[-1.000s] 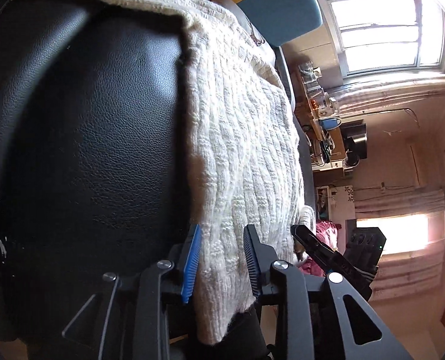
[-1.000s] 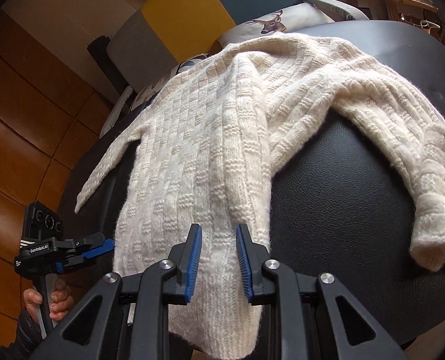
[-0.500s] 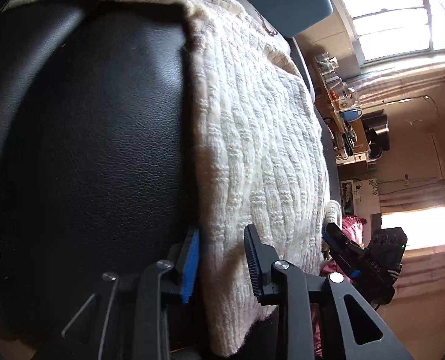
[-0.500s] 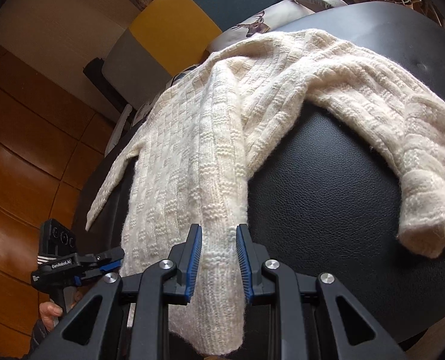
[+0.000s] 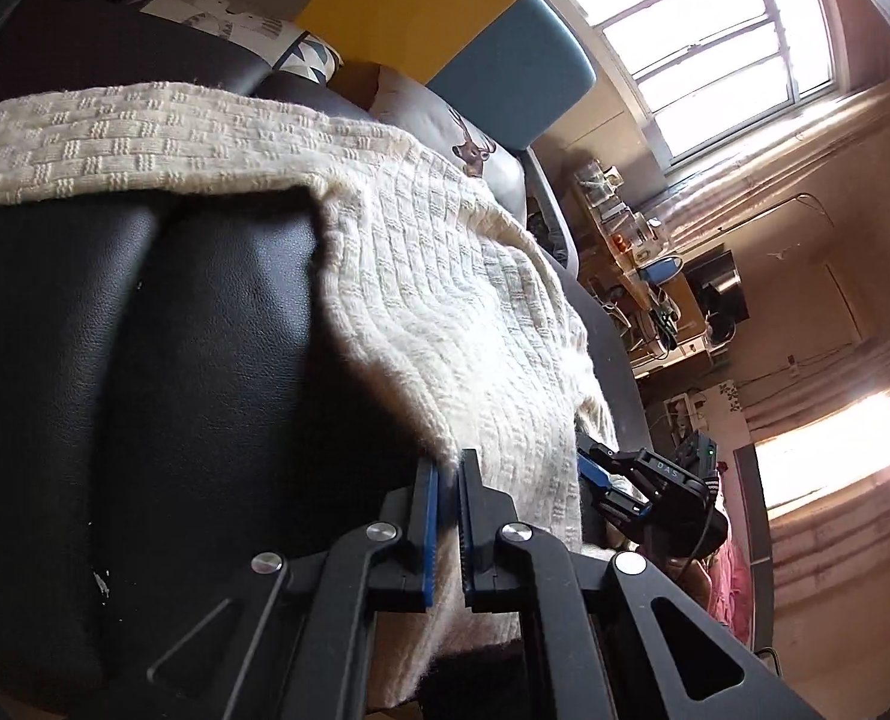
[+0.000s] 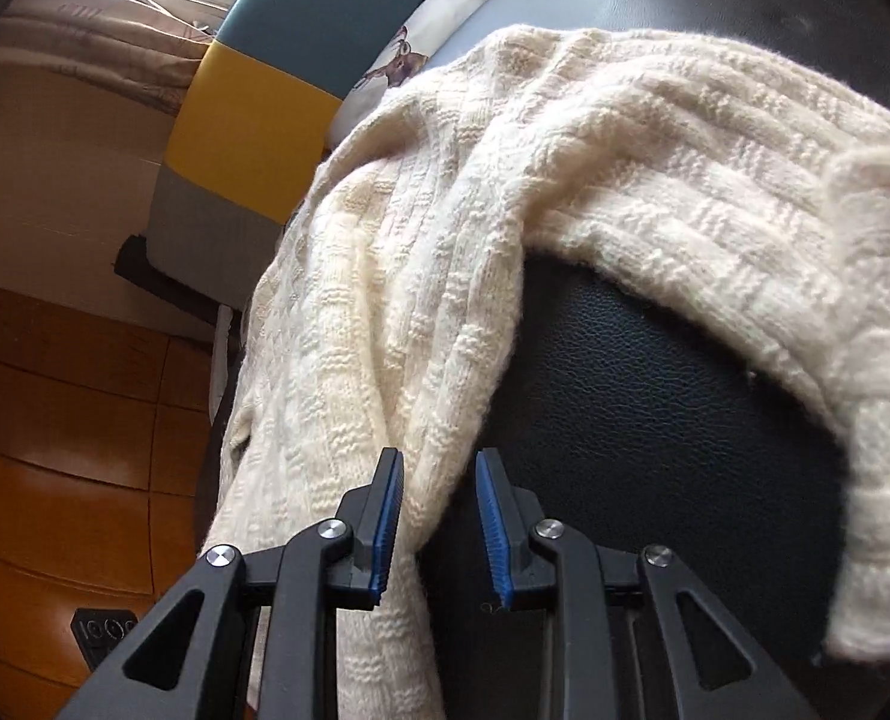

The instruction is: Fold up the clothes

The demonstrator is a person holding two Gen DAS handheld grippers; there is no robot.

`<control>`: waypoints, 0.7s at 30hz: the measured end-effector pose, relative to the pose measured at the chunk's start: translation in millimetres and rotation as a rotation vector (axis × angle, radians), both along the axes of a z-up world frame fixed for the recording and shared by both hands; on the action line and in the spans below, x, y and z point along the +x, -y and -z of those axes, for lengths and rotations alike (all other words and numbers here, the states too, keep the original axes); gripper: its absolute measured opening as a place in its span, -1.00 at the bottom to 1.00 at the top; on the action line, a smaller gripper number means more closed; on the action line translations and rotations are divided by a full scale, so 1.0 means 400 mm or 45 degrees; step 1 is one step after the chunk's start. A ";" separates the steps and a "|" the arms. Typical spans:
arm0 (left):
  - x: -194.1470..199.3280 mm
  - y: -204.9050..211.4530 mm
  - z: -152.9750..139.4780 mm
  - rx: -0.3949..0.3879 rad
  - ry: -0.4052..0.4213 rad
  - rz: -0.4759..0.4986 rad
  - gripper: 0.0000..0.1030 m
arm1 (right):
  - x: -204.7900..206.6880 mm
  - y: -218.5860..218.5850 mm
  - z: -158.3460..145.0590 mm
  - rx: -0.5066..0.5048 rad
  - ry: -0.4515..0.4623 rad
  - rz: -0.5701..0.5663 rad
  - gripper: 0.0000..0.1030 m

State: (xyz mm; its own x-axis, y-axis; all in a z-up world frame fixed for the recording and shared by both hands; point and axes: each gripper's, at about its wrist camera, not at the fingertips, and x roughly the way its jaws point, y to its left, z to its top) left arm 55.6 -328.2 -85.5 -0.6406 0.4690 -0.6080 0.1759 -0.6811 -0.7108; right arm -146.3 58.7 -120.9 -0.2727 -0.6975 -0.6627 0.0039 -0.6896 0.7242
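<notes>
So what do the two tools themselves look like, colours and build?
Both look alike. The left tool and the right tool are matte black, built from angular linkage arms with triangular cut-outs and round silver pivot screws. Each finger carries a bright blue ribbed pad. In the left wrist view, the right tool's body shows white lettering and a small green light. No sleeves are visible.

Black leather-look worktop (image 6: 655, 420), centre-right of frame; cream knit sweater (image 6: 445, 252) draped directly over it, hem hanging off lower-left edge.
</notes>
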 end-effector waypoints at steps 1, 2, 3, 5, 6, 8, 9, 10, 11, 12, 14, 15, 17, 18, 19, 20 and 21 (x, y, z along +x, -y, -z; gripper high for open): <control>-0.001 -0.001 0.003 0.011 -0.003 -0.003 -0.89 | -0.007 0.009 0.007 0.013 0.007 0.014 -0.49; 0.003 0.004 0.003 0.014 -0.009 -0.013 -0.89 | -0.013 0.018 0.015 0.027 0.012 0.029 -0.49; 0.007 0.010 0.003 0.015 -0.015 -0.025 -0.89 | -0.017 0.025 0.015 0.037 -0.004 0.041 -0.49; 0.012 0.031 0.004 0.024 -0.023 -0.051 -0.89 | -0.025 0.036 0.014 0.055 -0.041 0.064 -0.49; 0.017 0.043 0.004 0.018 -0.023 -0.066 -0.89 | -0.029 0.047 0.009 0.103 -0.073 0.044 -0.55; 0.023 0.064 0.006 0.010 -0.018 -0.089 -0.89 | -0.036 0.069 -0.001 0.206 -0.140 -0.003 -0.72; 0.027 0.071 0.008 -0.001 -0.010 -0.095 -0.89 | -0.038 0.083 -0.007 0.279 -0.179 -0.043 -0.82; 0.030 0.078 0.010 -0.013 -0.002 -0.100 -0.89 | -0.038 0.097 -0.015 0.355 -0.223 -0.096 -0.86; 0.033 0.084 0.012 -0.030 0.006 -0.108 -0.89 | -0.038 0.110 -0.022 0.430 -0.266 -0.149 -0.90; 0.035 0.089 0.016 -0.050 0.013 -0.117 -0.90 | -0.036 0.128 -0.032 0.518 -0.313 -0.208 -0.91; 0.045 0.105 0.020 -0.070 0.024 -0.142 -0.90 | -0.026 0.167 -0.050 0.764 -0.434 -0.339 -0.90; 0.052 0.114 0.021 -0.072 0.024 -0.155 -0.90 | -0.021 0.181 -0.053 0.891 -0.497 -0.404 -0.87; 0.053 0.125 0.034 -0.086 0.042 -0.168 -0.90 | -0.022 0.180 -0.053 1.038 -0.551 -0.487 -0.87; 0.054 0.128 0.042 -0.093 0.059 -0.170 -0.90 | -0.029 0.169 -0.054 1.089 -0.560 -0.504 -0.87; 0.053 0.120 0.052 -0.086 0.071 -0.152 -0.90 | -0.038 0.158 -0.053 1.113 -0.555 -0.503 -0.87; 0.052 0.110 0.063 -0.077 0.082 -0.130 -0.90 | -0.048 0.147 -0.052 1.135 -0.548 -0.500 -0.87; 0.050 0.101 0.073 -0.068 0.094 -0.109 -0.90 | -0.058 0.135 -0.051 1.156 -0.542 -0.498 -0.87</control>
